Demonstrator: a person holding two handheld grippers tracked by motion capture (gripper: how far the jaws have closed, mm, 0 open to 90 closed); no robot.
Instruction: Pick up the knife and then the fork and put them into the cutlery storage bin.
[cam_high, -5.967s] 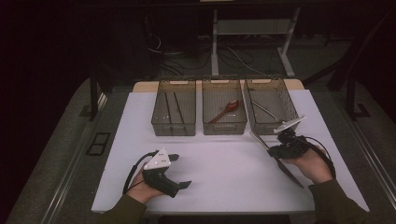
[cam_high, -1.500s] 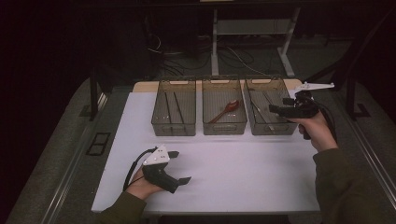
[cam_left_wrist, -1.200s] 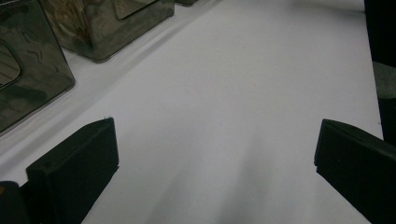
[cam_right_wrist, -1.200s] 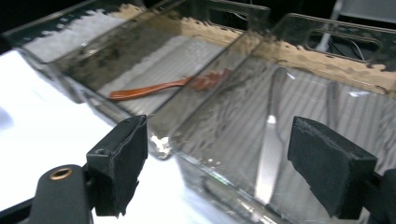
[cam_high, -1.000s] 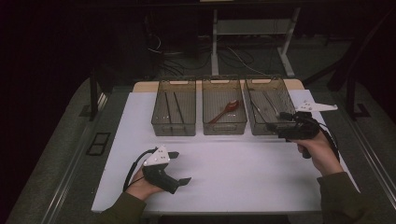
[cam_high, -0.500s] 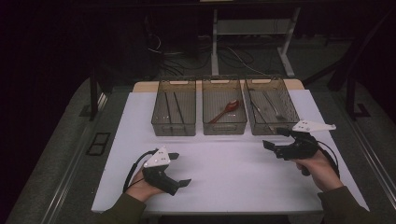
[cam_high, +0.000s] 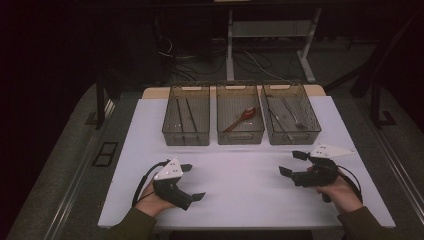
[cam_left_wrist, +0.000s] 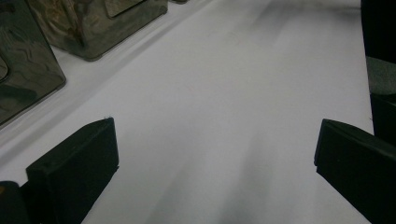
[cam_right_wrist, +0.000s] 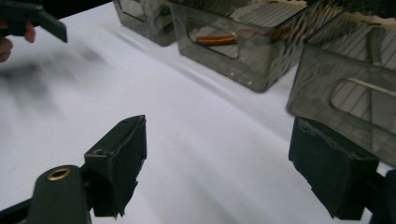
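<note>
High view, L to R. Left gripper (cam_high: 192, 182) rests low on the white tabletop (cam_high: 240, 200), near its front-left edge, held by the person's left hand (cam_high: 150, 200); fingers (cam_left_wrist: 74, 168) stand wide apart w/ nothing between them, only bare white surface seen in the left gripper view. Three dark see-through bins sit in a row at the far side of the tabletop, close beside one another. Left bin (cam_high: 186, 121): thin dark sticks lying lengthwise. Middle bin (cam_high: 240, 120): a red spoon (cam_high: 241, 118), bowl toward the far right, handle toward the near left; its handle shows through the bin wall in the right gripper view (cam_right_wrist: 215, 40). Right bin (cam_high: 291, 114): thin metal utensils, kind too small to tell. Right gripper (cam_high: 292, 163) is held by the right hand (cam_high: 340, 192) at the front-right of the tabletop, just in front of the right bin, pointing left; fingers (cam_right_wrist: 119, 163) are apart, empty, w/ bare tabletop between them. The left gripper's finger tip shows at far upper left in the right gripper view (cam_right_wrist: 44, 21). Both grippers lie well apart from each other.
</note>
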